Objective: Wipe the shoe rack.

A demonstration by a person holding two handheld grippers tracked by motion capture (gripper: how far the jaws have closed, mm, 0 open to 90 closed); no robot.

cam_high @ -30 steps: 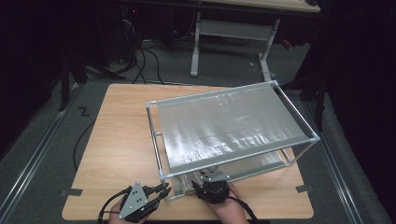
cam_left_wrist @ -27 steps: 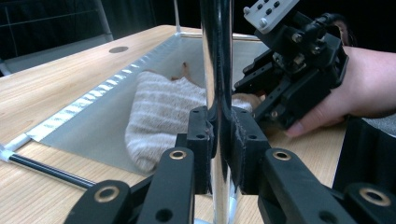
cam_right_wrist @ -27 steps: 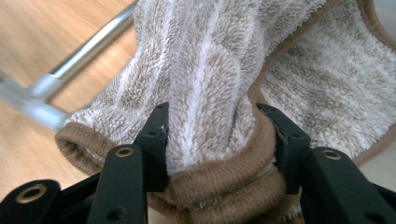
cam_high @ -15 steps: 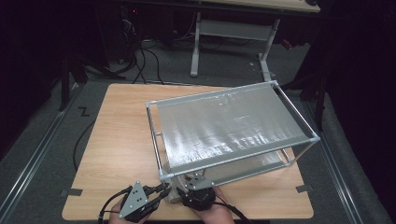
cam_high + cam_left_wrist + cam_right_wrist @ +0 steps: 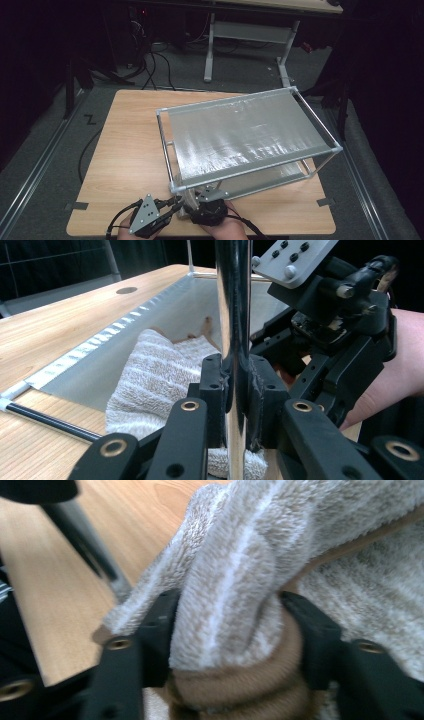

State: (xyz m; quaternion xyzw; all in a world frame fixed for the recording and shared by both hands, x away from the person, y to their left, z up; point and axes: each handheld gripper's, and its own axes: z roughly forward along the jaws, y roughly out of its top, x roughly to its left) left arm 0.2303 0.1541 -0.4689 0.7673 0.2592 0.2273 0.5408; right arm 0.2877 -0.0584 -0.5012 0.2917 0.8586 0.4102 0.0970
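Observation:
A metal-framed rack with a silver fabric shelf (image 5: 245, 137) stands on the wooden table (image 5: 125, 150). My left gripper (image 5: 174, 204) (image 5: 235, 390) is shut on the rack's chrome corner post (image 5: 232, 300) at the near left corner. A folded beige and white striped towel (image 5: 150, 385) (image 5: 260, 540) lies under the shelf beside that post. My right gripper (image 5: 204, 201) (image 5: 230, 630) reaches in low next to the left one. Its jaws have just been closing, and both pads press into a thick fold of the towel.
The rack covers the right half of the table, its top shelf tilted. Thin black rods (image 5: 50, 420) run along the rack's base. Bare wood lies to the left. A metal stand (image 5: 250, 35) and cables (image 5: 150, 65) are on the floor beyond the table.
My right gripper has shifted left along the table's front edge, closer to the left gripper. The left gripper has stayed on the post.

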